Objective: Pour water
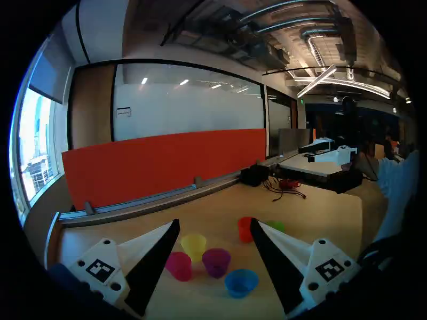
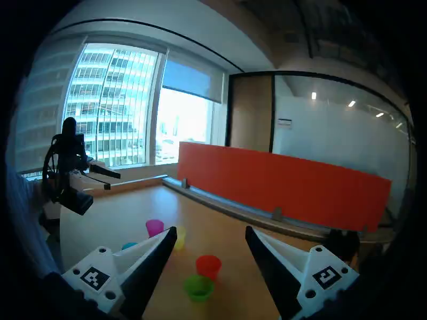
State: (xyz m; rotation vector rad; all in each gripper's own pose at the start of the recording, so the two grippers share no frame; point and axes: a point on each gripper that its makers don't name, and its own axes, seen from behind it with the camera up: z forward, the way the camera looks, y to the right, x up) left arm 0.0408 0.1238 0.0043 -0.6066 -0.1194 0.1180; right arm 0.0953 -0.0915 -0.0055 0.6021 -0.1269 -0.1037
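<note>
Left gripper (image 1: pixel 213 221): jaws wide apart, holding nothing. Right gripper (image 2: pixel 210 229): likewise spread, empty. Both hang above the table (image 1: pixel 320 213), clear of the cups.

Framed between the left fingers, a tight cluster: yellow cup (image 1: pixel 193 245), pink cup (image 1: pixel 179 265), purple cup (image 1: pixel 216 261), blue cup (image 1: pixel 241 281). Red cup (image 1: pixel 244 228) and green cup (image 1: pixel 277 225) stand just beyond.

Which cup holds water cannot be told.

Step likely the reach: come down square on one cup, grip mid-wall, avoid nudging neighbours.
</note>
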